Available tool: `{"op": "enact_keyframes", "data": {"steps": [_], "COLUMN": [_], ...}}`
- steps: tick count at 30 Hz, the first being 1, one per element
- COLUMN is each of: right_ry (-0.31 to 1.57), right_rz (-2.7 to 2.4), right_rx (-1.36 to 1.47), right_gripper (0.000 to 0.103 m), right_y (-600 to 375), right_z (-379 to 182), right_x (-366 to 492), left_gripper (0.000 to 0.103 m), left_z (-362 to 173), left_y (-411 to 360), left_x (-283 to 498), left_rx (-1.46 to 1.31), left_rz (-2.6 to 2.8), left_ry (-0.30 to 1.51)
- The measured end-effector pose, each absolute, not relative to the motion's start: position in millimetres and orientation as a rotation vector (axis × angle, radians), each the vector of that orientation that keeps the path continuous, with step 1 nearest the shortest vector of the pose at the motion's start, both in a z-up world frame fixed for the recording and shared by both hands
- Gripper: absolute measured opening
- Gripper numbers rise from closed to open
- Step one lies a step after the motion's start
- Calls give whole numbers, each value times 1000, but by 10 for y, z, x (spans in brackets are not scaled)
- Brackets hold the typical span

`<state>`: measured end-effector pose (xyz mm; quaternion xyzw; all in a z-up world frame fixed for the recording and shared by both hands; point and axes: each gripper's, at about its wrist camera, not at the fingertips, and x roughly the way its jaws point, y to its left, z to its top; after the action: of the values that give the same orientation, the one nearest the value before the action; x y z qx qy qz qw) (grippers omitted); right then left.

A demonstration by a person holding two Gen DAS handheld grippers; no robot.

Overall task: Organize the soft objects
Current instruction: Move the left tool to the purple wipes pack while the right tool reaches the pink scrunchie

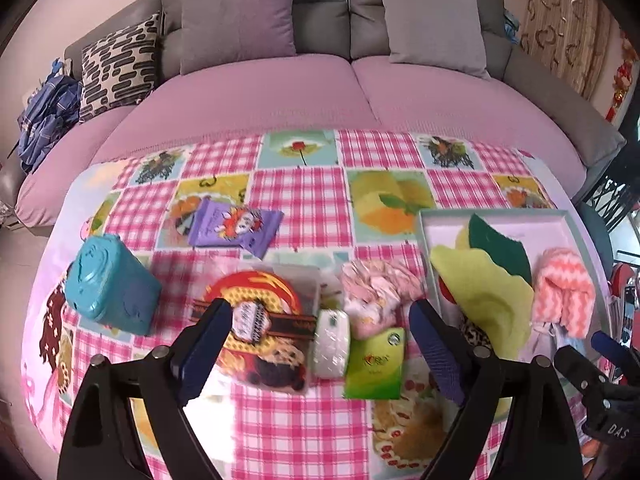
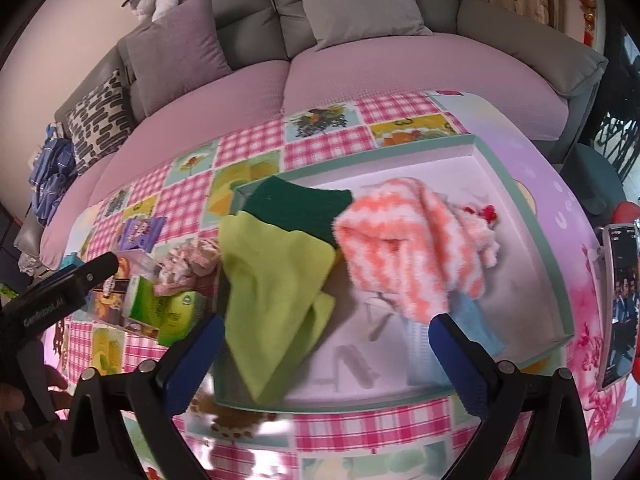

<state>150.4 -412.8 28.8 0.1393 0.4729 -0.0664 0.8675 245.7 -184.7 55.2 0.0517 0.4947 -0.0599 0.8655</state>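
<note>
In the left wrist view my left gripper [image 1: 320,356] stands open above the checked tablecloth, nothing pressed between its blue pads. Below it lie a red and yellow snack pack [image 1: 256,320], a white packet [image 1: 330,344], a green packet [image 1: 374,364] and a crumpled pink cloth [image 1: 376,292]. My right gripper [image 2: 328,364] is open over the near part of the shallow tray [image 2: 552,264]. In the tray lie a lime cloth [image 2: 276,288] draped over its left rim, a dark green cloth [image 2: 296,204], a fluffy coral and white cloth [image 2: 400,248] and a light blue cloth [image 2: 476,320].
A teal tin [image 1: 108,284] and a purple packet [image 1: 234,226] lie on the table's left side. A phone [image 2: 620,304] stands upright right of the tray. A sofa [image 1: 280,92] with cushions runs behind the table. A hand shows at the lower left of the right wrist view.
</note>
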Motion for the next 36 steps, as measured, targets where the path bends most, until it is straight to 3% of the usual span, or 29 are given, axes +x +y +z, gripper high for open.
{"op": "enact_keyframes", "data": {"steps": [18, 33, 36], "right_ry": [868, 971, 1018], "right_rz": [-85, 117, 139], "right_rx": [241, 143, 161], "right_gripper": [103, 103, 96], "right_y": [-3707, -3034, -2937], "right_z": [817, 754, 619], "right_x": [2065, 2905, 3015], "left_gripper": [91, 91, 90], "left_z": [693, 577, 480], "left_y": [-1268, -776, -765], "left_x": [3116, 3590, 3672], "left_rx": [31, 88, 65], "left_rz": [-53, -47, -87], "left_ry": [1053, 1118, 1162]}}
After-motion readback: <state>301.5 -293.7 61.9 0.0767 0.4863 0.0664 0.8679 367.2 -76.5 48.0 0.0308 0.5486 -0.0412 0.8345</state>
